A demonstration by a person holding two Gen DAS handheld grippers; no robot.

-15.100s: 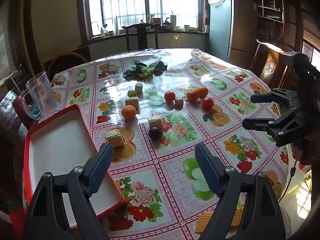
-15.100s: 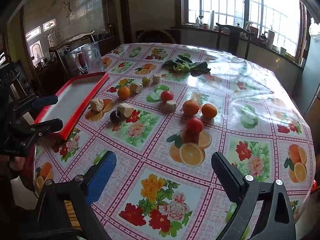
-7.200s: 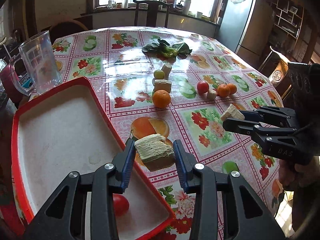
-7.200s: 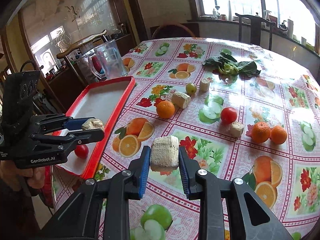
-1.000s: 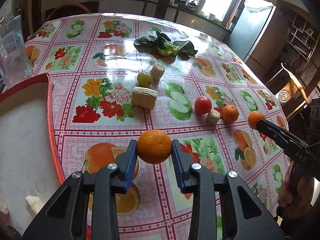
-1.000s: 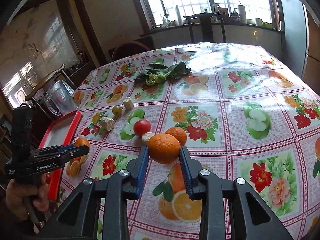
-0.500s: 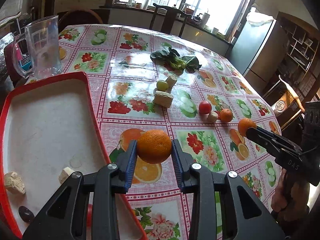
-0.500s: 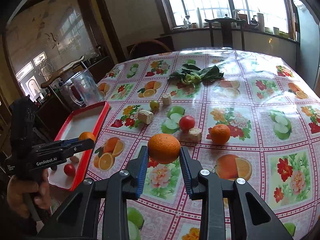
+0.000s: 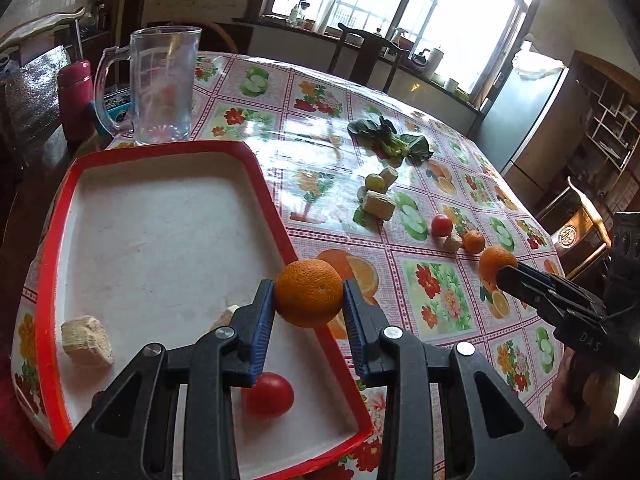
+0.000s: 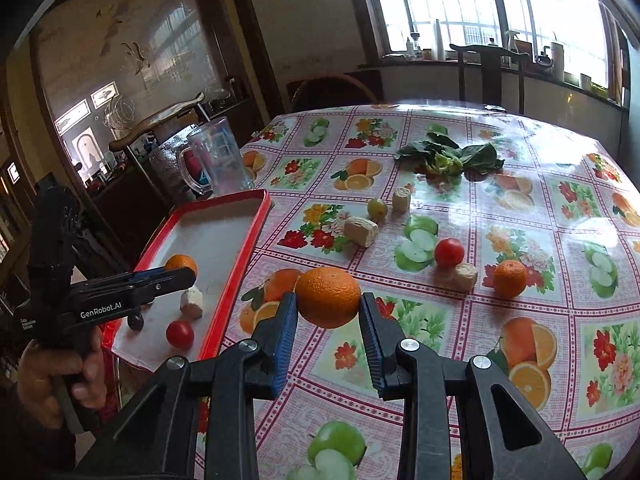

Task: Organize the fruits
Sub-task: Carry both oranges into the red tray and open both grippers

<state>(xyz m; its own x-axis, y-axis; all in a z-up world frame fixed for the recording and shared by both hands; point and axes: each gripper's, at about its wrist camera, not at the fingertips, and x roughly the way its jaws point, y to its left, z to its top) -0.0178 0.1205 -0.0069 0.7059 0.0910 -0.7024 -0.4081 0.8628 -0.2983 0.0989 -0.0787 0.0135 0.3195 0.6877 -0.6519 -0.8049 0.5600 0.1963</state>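
Two oranges, each clamped between a tool's pads: left tool [image 9: 308, 300] seemingly above the tray rim [image 9: 280, 216], right tool [image 10: 328, 312] over tablecloth.

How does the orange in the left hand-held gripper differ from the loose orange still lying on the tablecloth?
The held orange is clamped between the left hand-held gripper pads, in the air at the red tray's rim; the loose orange rests on the tablecloth, touched by neither gripper. The held one looks larger, though it is nearer the camera. The loose one lies beside a red tomato. Both are round and orange.
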